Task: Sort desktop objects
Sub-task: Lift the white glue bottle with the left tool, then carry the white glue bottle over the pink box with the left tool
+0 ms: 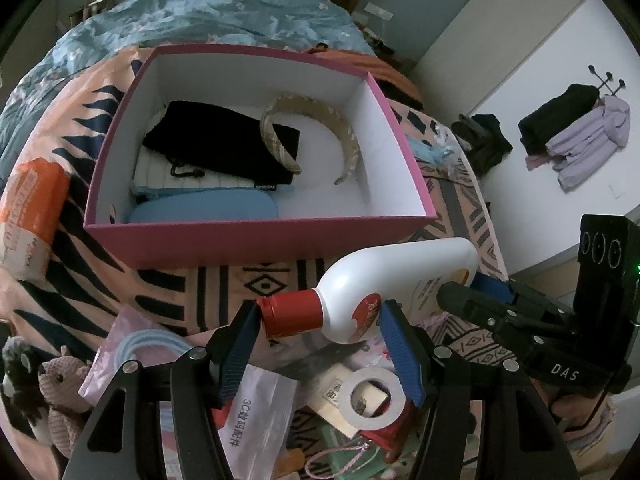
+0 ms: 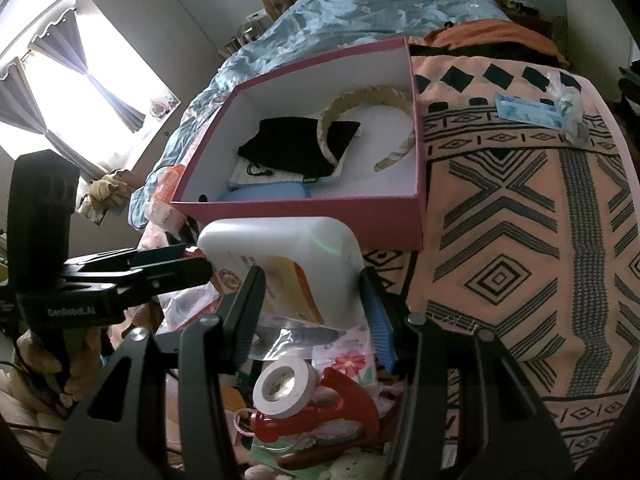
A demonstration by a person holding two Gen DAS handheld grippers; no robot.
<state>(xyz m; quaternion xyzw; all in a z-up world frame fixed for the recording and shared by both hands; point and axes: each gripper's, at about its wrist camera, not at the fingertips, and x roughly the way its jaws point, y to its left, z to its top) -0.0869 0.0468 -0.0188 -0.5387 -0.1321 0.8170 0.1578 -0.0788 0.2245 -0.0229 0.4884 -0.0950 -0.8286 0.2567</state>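
Note:
A white bottle (image 1: 400, 276) with a red cap (image 1: 290, 312) lies on its side in the air, in front of the pink box (image 1: 260, 240). My left gripper (image 1: 316, 316) closes its blue pads over the cap and shoulder end. My right gripper (image 1: 464, 288) comes in from the right and clamps the base. In the right wrist view the bottle (image 2: 280, 248) sits between the right gripper (image 2: 310, 280) fingers, with the left gripper (image 2: 196, 262) at its far end. The box (image 2: 300, 216) holds a beige headband (image 1: 316, 120), a black pouch (image 1: 224, 140) and a blue case (image 1: 208, 208).
Below the bottle lies clutter: a white tape roll (image 1: 374, 398), a red holder (image 2: 344, 396), a plastic bag (image 1: 260, 408) and plush toys (image 1: 52, 392). An orange packet (image 1: 32, 208) lies left of the box. A blue packet (image 2: 528, 110) rests on the patterned blanket (image 2: 520, 240).

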